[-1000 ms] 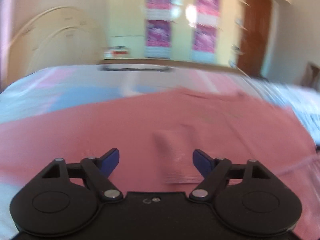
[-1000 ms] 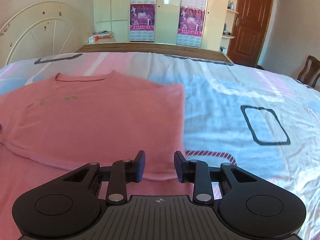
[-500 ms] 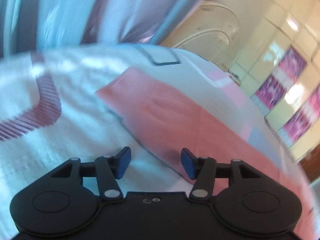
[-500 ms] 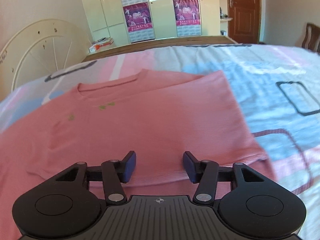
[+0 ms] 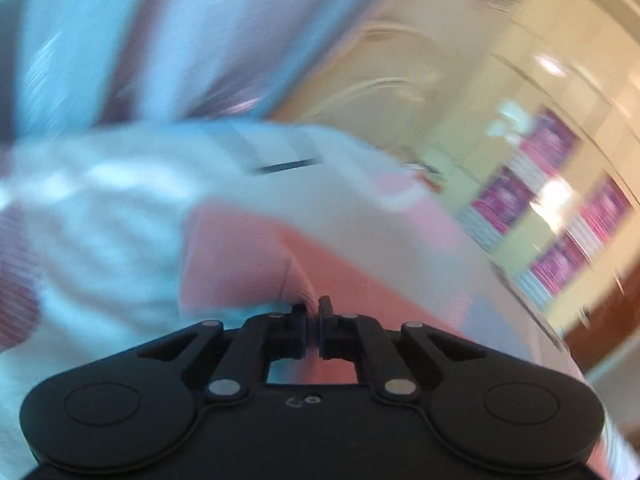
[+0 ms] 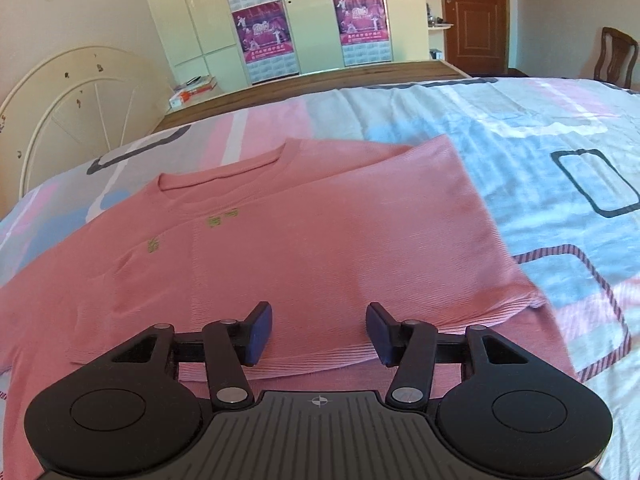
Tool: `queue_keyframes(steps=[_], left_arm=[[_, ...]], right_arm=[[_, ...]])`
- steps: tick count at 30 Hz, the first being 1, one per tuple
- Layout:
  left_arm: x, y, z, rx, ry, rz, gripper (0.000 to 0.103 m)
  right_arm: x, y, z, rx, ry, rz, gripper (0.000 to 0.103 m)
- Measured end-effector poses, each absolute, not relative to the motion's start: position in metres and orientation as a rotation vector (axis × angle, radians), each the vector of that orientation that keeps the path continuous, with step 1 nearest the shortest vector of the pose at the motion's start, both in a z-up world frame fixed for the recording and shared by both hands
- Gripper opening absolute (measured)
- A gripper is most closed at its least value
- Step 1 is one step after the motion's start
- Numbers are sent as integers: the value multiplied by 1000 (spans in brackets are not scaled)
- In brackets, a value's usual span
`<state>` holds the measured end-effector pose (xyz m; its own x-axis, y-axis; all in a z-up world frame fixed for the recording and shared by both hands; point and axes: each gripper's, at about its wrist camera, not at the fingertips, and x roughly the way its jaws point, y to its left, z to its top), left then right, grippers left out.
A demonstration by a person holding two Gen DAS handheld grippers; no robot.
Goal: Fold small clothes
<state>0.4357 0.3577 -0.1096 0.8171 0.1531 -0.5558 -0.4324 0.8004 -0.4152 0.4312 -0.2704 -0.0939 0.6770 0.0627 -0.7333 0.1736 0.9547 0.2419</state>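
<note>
A pink short-sleeved shirt [image 6: 320, 240] lies flat on the bed, neck away from me, with its right side folded over the body. In the right wrist view my right gripper [image 6: 320, 328] hovers open just above the shirt's near folded edge, with nothing pinched between its blue pads. The left wrist view is blurred and tilted. There my left gripper [image 5: 314, 312] is shut, and a ridge of the pink shirt [image 5: 240, 256] runs up into the closed fingertips at the cloth's corner.
The bedsheet [image 6: 540, 160] is patterned in white, blue and pink. Beyond the bed stand a wooden footboard [image 6: 320, 80], a round white panel [image 6: 80, 96], a wardrobe with posters [image 6: 304, 20], a brown door [image 6: 474, 12] and a chair [image 6: 614, 56].
My left gripper swept across the shirt to its corner, rolled, and its jaws went from wide open to shut on the cloth. My right gripper opened wider and shifted over the folded edge.
</note>
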Motion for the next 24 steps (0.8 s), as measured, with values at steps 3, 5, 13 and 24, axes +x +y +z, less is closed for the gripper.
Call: queue_keyframes(steps=[3, 5, 13, 24], left_arm=[[451, 280, -80, -375, 511, 135, 4], [461, 216, -65, -268, 516, -22, 4], [489, -36, -80, 36, 676, -381, 4], [478, -139, -140, 247, 773, -546, 71]], right_arm=[[428, -280, -92, 309, 815, -66, 52], [428, -285, -92, 315, 808, -62, 52], [426, -307, -89, 381, 786, -43, 52], [418, -343, -82, 485, 772, 24, 58]])
